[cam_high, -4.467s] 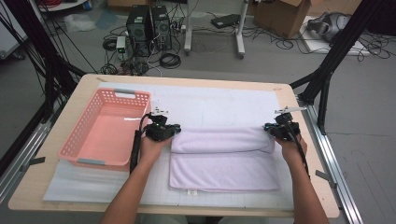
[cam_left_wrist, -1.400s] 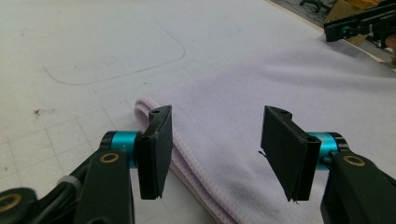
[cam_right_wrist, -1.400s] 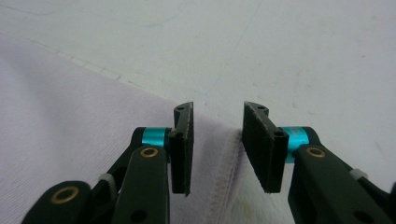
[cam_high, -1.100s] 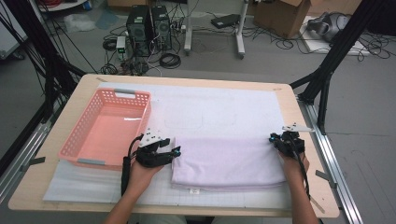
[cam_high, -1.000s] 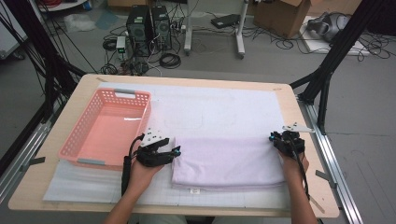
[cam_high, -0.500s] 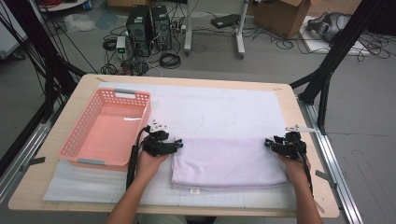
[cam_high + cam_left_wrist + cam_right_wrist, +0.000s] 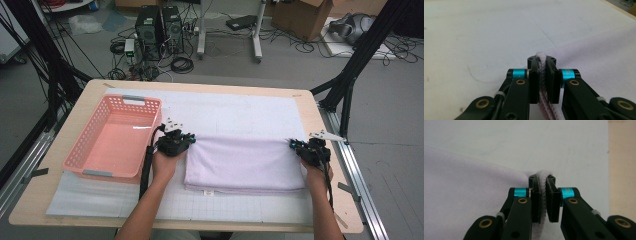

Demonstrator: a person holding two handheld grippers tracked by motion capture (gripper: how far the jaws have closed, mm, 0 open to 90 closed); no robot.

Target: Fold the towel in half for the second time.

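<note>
A folded pale lilac towel (image 7: 245,162) lies on the white mat in front of the person. My left gripper (image 7: 187,141) is at its far left corner and my right gripper (image 7: 295,146) at its far right corner. Both sets of jaws have just been closing. In the left gripper view the left gripper (image 7: 541,60) pinches the towel's folded edge (image 7: 541,56) between its pads. The right gripper view shows the right gripper (image 7: 542,180) clamped on the towel's edge (image 7: 543,173) in the same way, with the towel (image 7: 461,192) spreading to the left.
A pink plastic basket (image 7: 116,137) stands on the left of the table, just beside my left hand. The white gridded mat (image 7: 240,112) covers most of the wooden table (image 7: 325,200). Black frame legs and cables stand beyond the table's far edge.
Both grippers have moved up to the towel's far corners and shut on them. The left hand has slid forward and right along the towel's left side.
</note>
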